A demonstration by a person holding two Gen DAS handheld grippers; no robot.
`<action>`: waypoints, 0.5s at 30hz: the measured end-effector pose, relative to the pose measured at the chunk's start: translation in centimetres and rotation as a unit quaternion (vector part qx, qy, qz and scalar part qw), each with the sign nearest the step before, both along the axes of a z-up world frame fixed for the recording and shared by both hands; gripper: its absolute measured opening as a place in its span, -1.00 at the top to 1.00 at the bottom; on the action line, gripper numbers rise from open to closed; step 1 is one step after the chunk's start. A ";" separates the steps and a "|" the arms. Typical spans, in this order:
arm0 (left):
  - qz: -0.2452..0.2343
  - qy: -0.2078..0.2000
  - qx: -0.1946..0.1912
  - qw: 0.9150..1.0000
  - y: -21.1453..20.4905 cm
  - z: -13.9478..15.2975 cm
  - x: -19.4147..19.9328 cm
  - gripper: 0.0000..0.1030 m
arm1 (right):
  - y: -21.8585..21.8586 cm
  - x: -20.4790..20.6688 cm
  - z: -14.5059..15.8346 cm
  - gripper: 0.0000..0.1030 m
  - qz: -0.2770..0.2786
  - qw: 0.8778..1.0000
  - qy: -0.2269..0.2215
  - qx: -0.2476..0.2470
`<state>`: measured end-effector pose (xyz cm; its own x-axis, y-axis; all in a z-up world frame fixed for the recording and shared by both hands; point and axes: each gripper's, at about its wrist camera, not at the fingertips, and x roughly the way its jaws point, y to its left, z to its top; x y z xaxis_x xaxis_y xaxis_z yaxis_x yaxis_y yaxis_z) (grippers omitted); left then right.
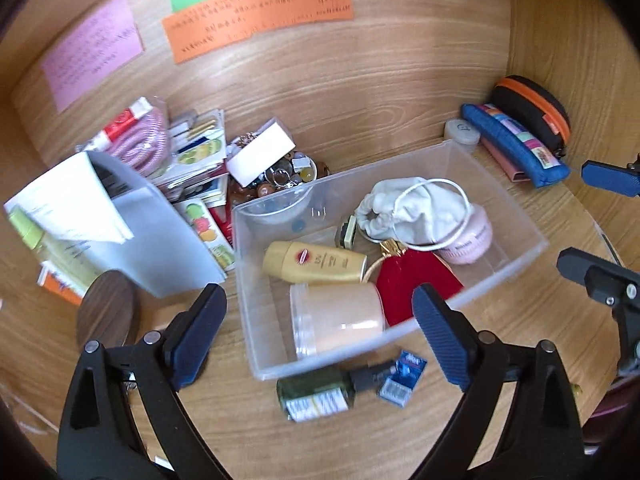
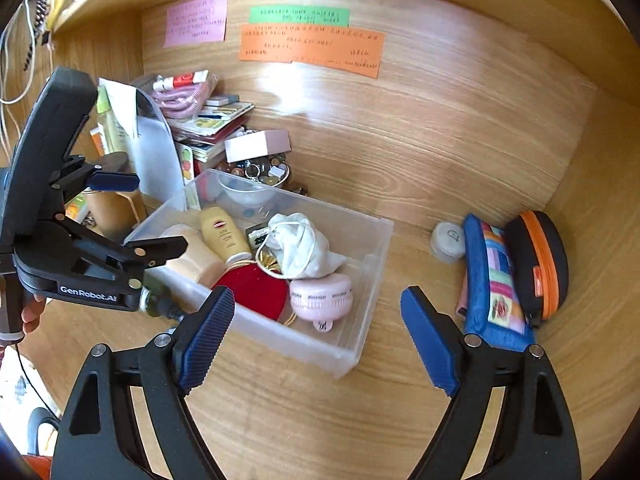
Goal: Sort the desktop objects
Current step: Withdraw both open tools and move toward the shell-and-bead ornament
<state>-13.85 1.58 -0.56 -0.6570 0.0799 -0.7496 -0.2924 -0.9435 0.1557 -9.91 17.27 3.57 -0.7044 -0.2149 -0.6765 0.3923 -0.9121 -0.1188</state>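
A clear plastic bin [image 1: 500, 270] [image 2: 360, 344] sits on the wooden desk. It holds a gold tube [image 1: 314, 267], a peach jar [image 1: 338, 322], a red pouch [image 1: 412, 286], a white drawstring bag [image 1: 412, 208] and a pink round case [image 1: 470, 240] [image 2: 320, 294]. A dark green bottle [image 1: 316, 394] and a small blue packet [image 1: 402, 378] lie on the desk in front of the bin. My left gripper [image 1: 320, 336] is open and empty above the bin's near wall; it also shows in the right wrist view [image 2: 148, 216]. My right gripper [image 2: 318, 336] is open and empty to the right of the bin.
A blue pencil case [image 2: 494, 284], a black-and-orange zip case [image 2: 540, 260] and a small white jar [image 2: 448, 240] sit at right. A pile of booklets, a pink cord pack [image 1: 140, 136], a bowl of trinkets [image 1: 286, 172] and a grey folder [image 1: 136, 232] crowd the left. Coloured notes hang on the back wall.
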 end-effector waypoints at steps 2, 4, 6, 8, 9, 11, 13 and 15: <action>0.002 0.008 0.002 1.000 -0.2 0.2 1.1 -0.86 | 0.5 1.1 0.1 -0.62 -0.001 1.000 0.003 -0.011; 0.003 0.012 0.007 1.000 -0.4 0.4 2.1 -0.87 | 1.1 2.3 0.0 -0.62 -0.004 1.000 0.005 -0.024; 0.005 0.016 0.013 1.000 -0.8 0.5 3.4 -0.87 | 1.6 3.2 -0.1 -0.62 -0.009 0.999 0.011 -0.029; 0.009 0.022 0.018 1.000 -1.1 0.3 4.5 -0.87 | 2.2 4.2 -0.3 -0.62 -0.015 0.999 0.017 -0.039; 0.012 0.025 0.021 0.999 -1.3 0.3 5.2 -0.87 | 2.6 4.9 -0.5 -0.62 -0.020 0.999 0.020 -0.047; 0.017 0.030 0.026 0.999 -1.7 0.1 6.3 -0.88 | 3.2 5.9 -0.9 -0.62 -0.029 0.998 0.025 -0.055; 0.026 0.038 0.028 0.999 -2.0 -0.3 7.6 -0.89 | 3.8 7.1 -1.5 -0.62 -0.039 0.997 0.035 -0.056; 0.031 0.046 0.029 0.998 -2.3 -0.8 8.6 -0.91 | 4.4 8.2 -2.2 -0.62 -0.048 0.996 0.043 -0.059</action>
